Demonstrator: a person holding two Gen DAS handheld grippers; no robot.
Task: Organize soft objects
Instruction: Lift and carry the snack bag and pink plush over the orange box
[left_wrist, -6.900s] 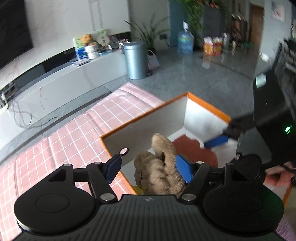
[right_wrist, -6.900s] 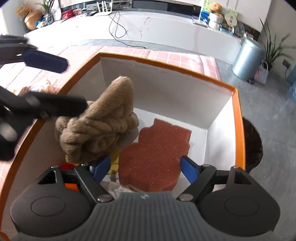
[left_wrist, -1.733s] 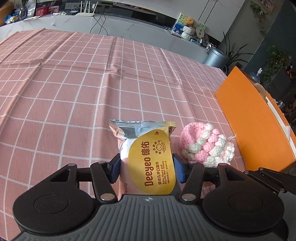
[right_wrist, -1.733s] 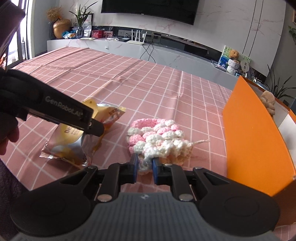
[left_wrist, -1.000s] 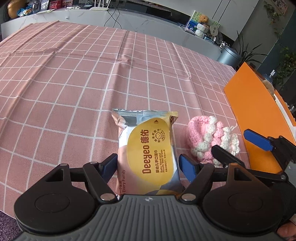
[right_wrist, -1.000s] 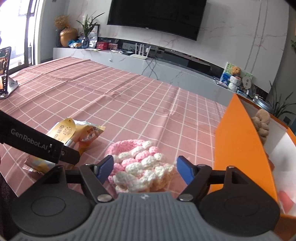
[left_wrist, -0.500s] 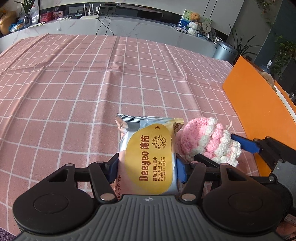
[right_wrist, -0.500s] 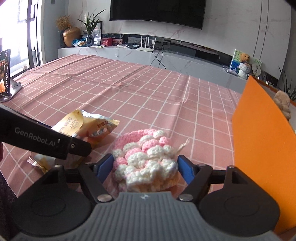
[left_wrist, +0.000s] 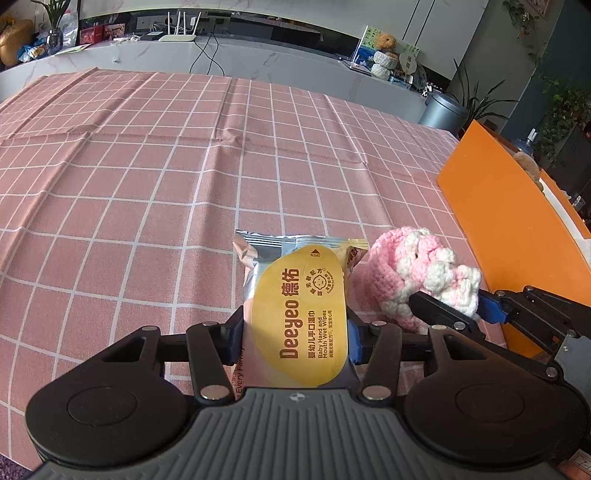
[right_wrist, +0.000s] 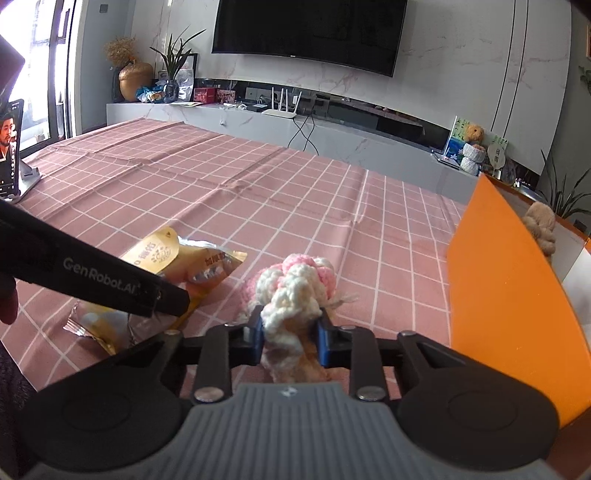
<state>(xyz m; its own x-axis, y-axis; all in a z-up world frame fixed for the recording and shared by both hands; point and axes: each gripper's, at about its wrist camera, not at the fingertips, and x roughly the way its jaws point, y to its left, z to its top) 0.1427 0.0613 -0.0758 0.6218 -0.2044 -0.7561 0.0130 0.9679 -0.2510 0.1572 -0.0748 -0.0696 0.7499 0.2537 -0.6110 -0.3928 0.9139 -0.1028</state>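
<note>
Two soft things lie side by side near the front edge of the surface (left_wrist: 155, 192), which is covered in a pink cloth with a white grid: a yellow and silver foil wet-wipe packet (left_wrist: 301, 314) and a pink and white crocheted yarn bundle (left_wrist: 417, 277). The packet's yellow label reads "Deeyeo", with Chinese characters and "Baby Hand and Mouth Wet Wipes" in small print; "Every Family" runs along its lower left edge. The left tongs (left_wrist: 293, 341) have just been closing, and their blue pads press the packet's two sides, so it is gripped. The right tongs (right_wrist: 290, 339) have also just been closing and now pinch the near end of the yarn bundle, which bunches up between the blue pads, its knobbly white loops above and a loose strand trailing to the right. In the right wrist view the left tool's black finger carries the words "GenRobot.AI". Just right of the bundle stands the tall orange wall of a box (right_wrist: 506, 295), white inside, with a tan plush toy (right_wrist: 541, 225) showing over its rim. The cloth beyond the two items lies open back to its far edge, creased in a few places
</note>
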